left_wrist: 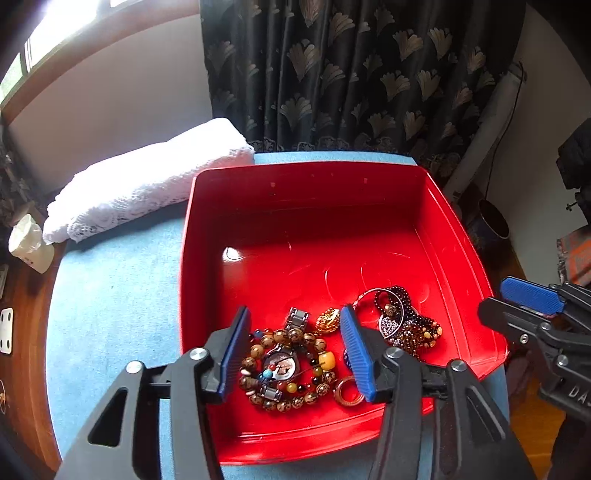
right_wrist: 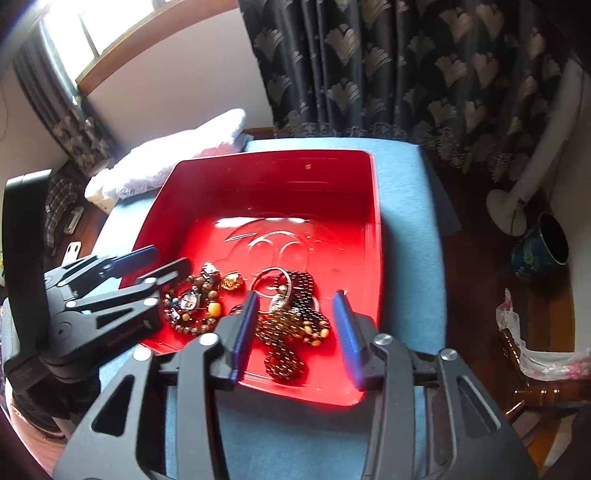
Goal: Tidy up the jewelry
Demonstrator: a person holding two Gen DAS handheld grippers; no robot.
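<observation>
Left wrist view: left gripper [left_wrist: 293,349] hovering w/ pads apart over beaded bracelet pile [left_wrist: 290,363], gripping nothing; pile lying near front of red tray [left_wrist: 306,192] on blue cloth [left_wrist: 110,288].
Right wrist view: right gripper [right_wrist: 295,332] hanging spread, empty, straddling dark bead cluster [right_wrist: 295,317] at tray's near edge.

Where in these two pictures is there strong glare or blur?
Left wrist view: the white lace cloth and window are overexposed, and a glare spot sits on the red plastic tray. Right wrist view: the tray floor shines, and its near right edge looks smeared.
</observation>
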